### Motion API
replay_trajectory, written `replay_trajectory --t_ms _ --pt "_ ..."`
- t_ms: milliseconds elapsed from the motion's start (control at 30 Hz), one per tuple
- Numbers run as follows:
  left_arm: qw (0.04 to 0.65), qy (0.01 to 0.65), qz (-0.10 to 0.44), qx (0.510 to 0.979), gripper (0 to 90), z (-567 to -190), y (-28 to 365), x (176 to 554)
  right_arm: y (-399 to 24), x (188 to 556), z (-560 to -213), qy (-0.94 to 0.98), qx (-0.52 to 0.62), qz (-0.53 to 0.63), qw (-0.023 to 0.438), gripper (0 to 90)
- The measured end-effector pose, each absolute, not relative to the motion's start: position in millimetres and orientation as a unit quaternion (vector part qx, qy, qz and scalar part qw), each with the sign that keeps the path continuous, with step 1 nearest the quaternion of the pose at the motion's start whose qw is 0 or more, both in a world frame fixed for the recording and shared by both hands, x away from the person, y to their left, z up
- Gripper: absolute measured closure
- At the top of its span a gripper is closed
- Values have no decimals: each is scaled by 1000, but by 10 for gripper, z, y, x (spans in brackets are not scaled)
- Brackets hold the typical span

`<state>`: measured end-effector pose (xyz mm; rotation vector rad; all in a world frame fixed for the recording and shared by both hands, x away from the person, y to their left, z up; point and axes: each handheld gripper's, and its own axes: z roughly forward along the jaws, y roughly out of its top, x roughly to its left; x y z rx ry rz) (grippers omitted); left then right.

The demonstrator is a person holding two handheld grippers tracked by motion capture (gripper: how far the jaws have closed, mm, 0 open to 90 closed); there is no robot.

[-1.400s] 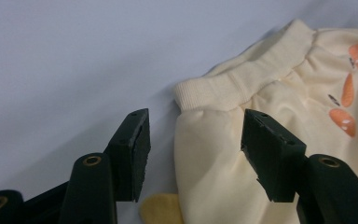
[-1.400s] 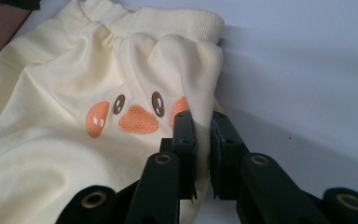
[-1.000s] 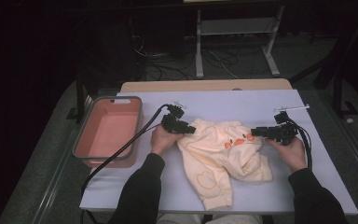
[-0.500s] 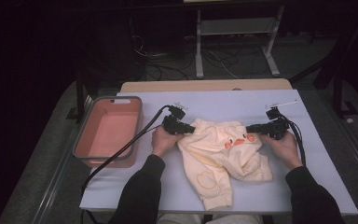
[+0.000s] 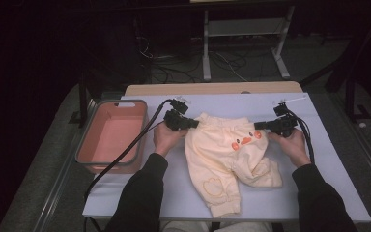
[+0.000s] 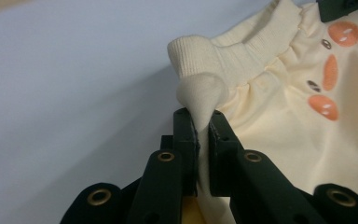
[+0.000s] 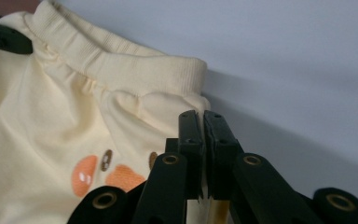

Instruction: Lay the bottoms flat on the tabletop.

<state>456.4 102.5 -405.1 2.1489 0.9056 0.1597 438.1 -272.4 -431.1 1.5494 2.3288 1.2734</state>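
The pale yellow cotton baby trousers [image 5: 232, 159] with an orange duck print lie spread on the light grey surface [image 5: 319, 193], beside a pink plastic tub [image 5: 94, 152]. The left tool [image 5: 192, 123] and the right tool [image 5: 257, 125] have just been closing, and each now pinches the ribbed waistband at its own end.

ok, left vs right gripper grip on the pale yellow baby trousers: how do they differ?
The left gripper pinches a bunched nub of cloth that bulges above its jaws; the right gripper clamps a flat fold with hardly any cloth past its tips. The left holds the waistband's left end, the right its right end. Both have just closed onto the pale yellow baby trousers, stretching the waist between them.
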Motion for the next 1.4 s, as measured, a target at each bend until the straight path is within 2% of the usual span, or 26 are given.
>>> replay_trajectory --t_ms 200,433,1100,1400 --pt "391 352 91 846 840 -3741 1055 4700 -2711 4569 -4094 740 504 444 41 853" --pt "405 382 91 826 840 -3606 1157 4948 -2635 4746 -3959 731 499 462 51 853" --pt "434 404 117 797 833 -3707 1178 5123 -2585 4999 -3806 699 507 498 81 853" --pt "438 428 105 783 824 -3818 1169 5216 -2623 5084 -3921 669 539 507 67 852"
